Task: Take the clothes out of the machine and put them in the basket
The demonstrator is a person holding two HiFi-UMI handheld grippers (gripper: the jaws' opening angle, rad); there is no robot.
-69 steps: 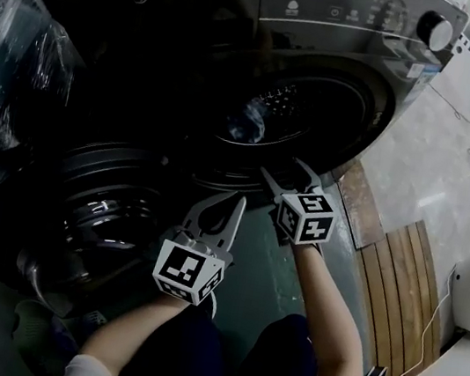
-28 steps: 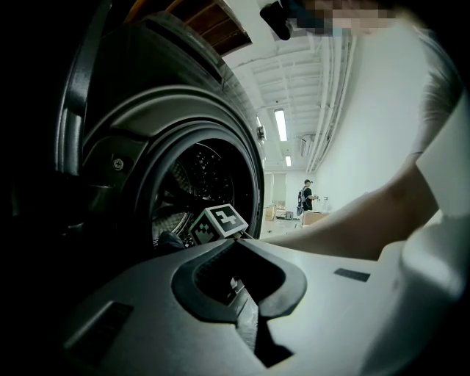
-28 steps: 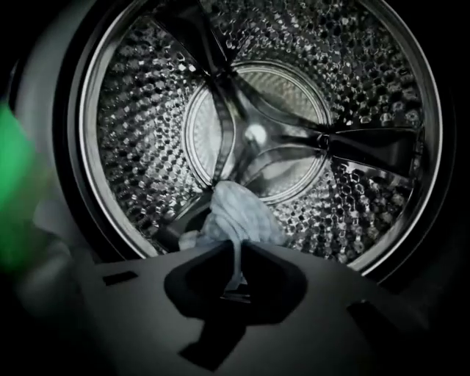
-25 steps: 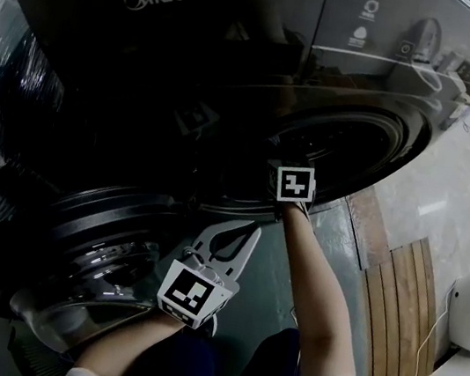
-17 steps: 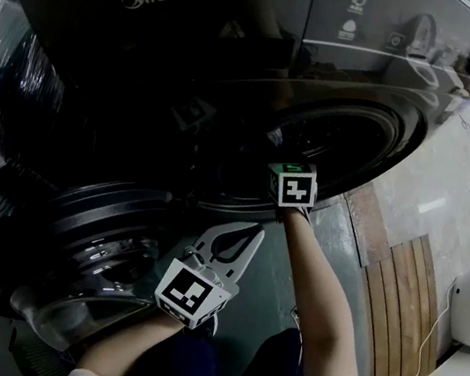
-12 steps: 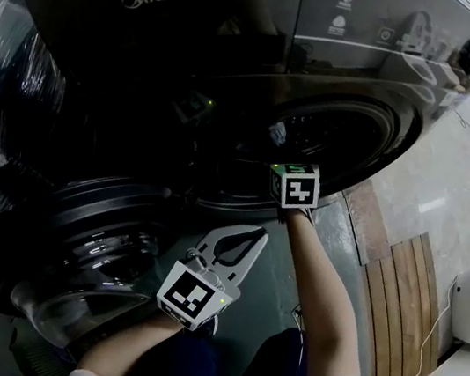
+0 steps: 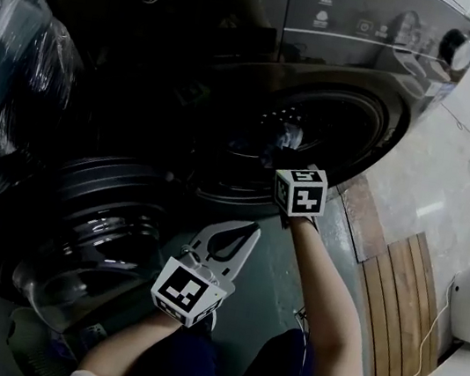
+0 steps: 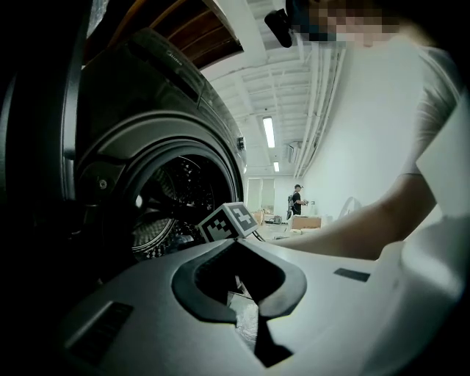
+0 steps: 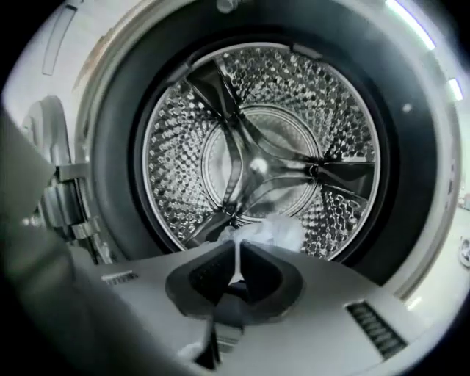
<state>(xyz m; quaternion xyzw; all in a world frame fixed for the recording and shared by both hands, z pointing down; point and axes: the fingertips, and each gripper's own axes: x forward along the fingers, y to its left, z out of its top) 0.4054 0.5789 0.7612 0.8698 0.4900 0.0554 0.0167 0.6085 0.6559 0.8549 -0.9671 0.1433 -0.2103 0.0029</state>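
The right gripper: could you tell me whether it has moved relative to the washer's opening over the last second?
Yes. The right gripper has drawn back out of the drum opening toward the person, shut on a pale cloth.

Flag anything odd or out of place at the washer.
Nothing looks damaged, spilled or askew. The door hangs open beside the drum, and the right gripper is shut on a white cloth at the drum's mouth, which fits unloading.
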